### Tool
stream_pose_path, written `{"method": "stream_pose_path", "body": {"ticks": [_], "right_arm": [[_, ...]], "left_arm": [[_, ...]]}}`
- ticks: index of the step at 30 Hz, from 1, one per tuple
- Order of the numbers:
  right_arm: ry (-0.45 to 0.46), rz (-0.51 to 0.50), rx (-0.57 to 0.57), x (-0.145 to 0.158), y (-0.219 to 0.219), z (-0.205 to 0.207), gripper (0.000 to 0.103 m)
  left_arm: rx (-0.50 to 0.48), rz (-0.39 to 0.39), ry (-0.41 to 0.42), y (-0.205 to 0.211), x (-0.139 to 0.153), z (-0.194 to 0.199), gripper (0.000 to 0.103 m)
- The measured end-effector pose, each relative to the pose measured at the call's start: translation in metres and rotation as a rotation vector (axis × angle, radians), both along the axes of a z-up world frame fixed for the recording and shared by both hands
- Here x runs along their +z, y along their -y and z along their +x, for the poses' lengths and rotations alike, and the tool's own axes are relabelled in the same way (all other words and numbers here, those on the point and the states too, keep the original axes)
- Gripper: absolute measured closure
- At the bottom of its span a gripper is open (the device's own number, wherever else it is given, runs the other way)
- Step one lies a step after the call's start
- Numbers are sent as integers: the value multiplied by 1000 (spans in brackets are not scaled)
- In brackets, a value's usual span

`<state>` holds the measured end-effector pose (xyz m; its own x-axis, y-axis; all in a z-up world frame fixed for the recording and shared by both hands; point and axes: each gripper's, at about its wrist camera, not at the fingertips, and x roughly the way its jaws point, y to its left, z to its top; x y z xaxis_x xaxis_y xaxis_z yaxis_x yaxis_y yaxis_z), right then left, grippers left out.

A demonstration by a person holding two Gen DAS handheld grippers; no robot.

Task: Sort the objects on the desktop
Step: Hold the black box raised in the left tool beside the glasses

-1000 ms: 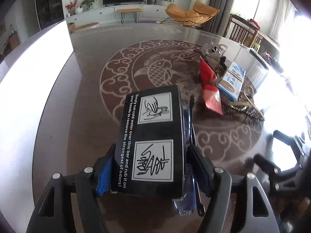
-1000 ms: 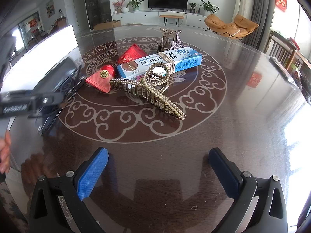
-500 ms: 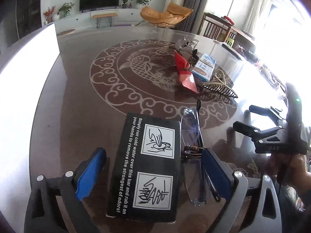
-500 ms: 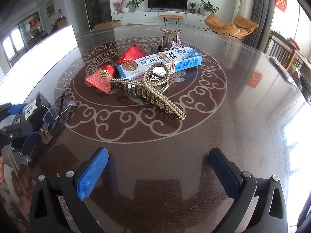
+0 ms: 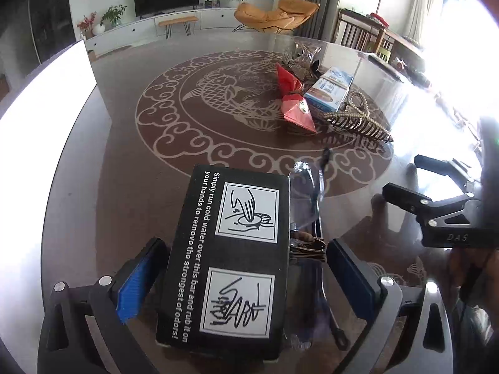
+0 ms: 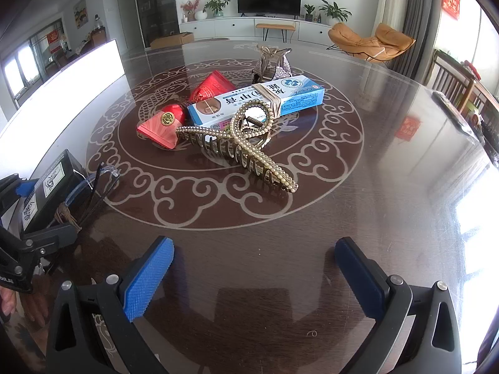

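A black box (image 5: 230,258) with white printed panels lies on the dark table with clear glasses (image 5: 307,205) tied to its right side. My left gripper (image 5: 243,268) is open, its blue pads on either side of the box and glasses, apart from them. The box (image 6: 46,193) also shows at the left of the right wrist view. My right gripper (image 6: 252,268) is open and empty above the table's near part. Ahead of it lie a pearl hair claw (image 6: 240,146), a blue-and-white toothpaste box (image 6: 259,101) and two red packets (image 6: 162,124).
A second silvery hair claw (image 6: 273,62) stands behind the toothpaste box. A bright white panel (image 5: 46,99) lines the table's left edge. The other gripper (image 5: 443,215) shows at the right of the left wrist view. Chairs stand beyond the table's far right.
My left gripper set the box and glasses down, opened and let go. It now sits closer around them than half a second ago. The right gripper has not moved.
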<state>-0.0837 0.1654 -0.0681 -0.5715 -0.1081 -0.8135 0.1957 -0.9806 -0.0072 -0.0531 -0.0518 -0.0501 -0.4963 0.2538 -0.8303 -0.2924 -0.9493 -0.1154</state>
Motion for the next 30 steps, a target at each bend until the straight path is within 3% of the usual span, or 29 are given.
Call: {"method": "stream_pose_path", "body": {"ticks": [2,4,11,16,23,30], "right_arm": [[0,0,0,0,0,0,0],[0,0,0,0,0,0,0],[0,0,0,0,0,0,0],[0,0,0,0,0,0,0],[0,0,0,0,0,0,0],[0,0,0,0,0,0,0]], "left_arm": [[0,77,-28,10,9,5,0],[30,98,-57,18,15,6,0],[43,-91,-73,20,8,3,0],[61,-175,-66,26,0,-1,0],[41,-114,-37,23,-11,-15,5],[145,-114,-36,33,-11,-25,5]]}}
